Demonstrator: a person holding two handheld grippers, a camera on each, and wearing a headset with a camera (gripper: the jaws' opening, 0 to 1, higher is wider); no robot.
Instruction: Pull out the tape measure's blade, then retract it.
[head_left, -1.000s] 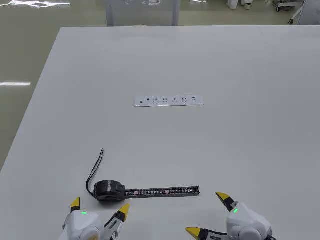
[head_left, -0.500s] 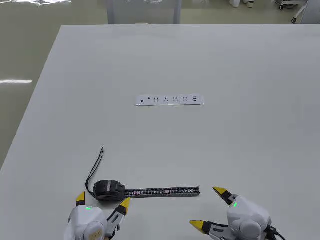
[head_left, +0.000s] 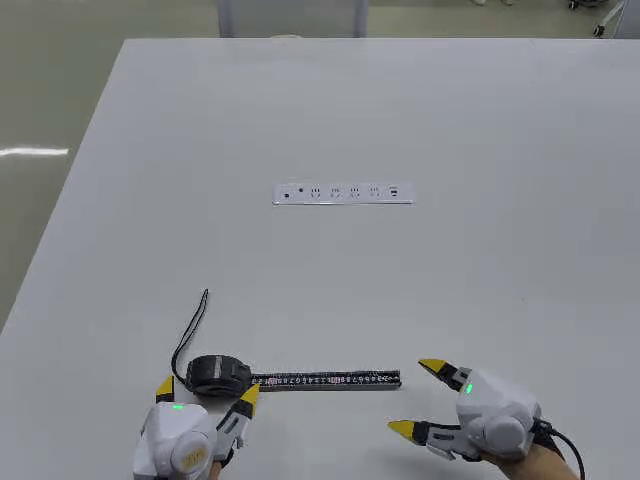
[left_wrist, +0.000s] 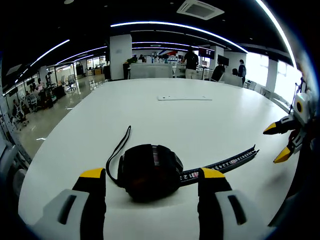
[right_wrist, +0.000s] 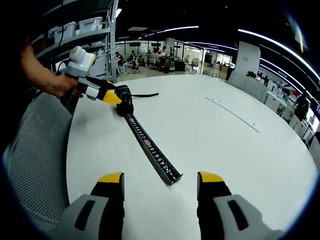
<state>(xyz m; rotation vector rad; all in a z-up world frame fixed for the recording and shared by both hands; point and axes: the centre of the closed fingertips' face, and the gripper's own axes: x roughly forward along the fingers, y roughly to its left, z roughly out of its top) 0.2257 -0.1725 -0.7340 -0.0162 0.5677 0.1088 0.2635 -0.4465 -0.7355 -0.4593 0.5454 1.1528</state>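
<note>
The tape measure (head_left: 220, 375) is seen lying on the white table (head_left: 500, 150), well to the near side of the power strip (head_left: 343, 193) and below that strip's left end. Its black case is laid flat, with the wrist strap (head_left: 190, 335) trailed back toward the power strip.

The blade (head_left: 330, 379) is drawn partly out and lies flat on the table. Its long axis is set parallel to the power strip's length, and its hooked end (head_left: 397, 378) is brought to about level with the strip's right end.

The left gripper (head_left: 206, 390) is held at the case, on the side away from the power strip. Its jaws are spread, one to each side of the case. In the left gripper view the case is framed between the two yellow tips. Whether either tip touches the case cannot be told.

The right gripper (head_left: 417, 397) is held near the hooked end, just beyond it and slightly farther from the power strip. Its jaws are spread and nothing is pinched. In the right gripper view the blade is seen running straight away from the gap between the jaws, with a little bare table left between.

The pulling step is judged done or nearly so. The hooked end is best reached by the right gripper, along the blade's own line, while the case is steadied by the left.
</note>
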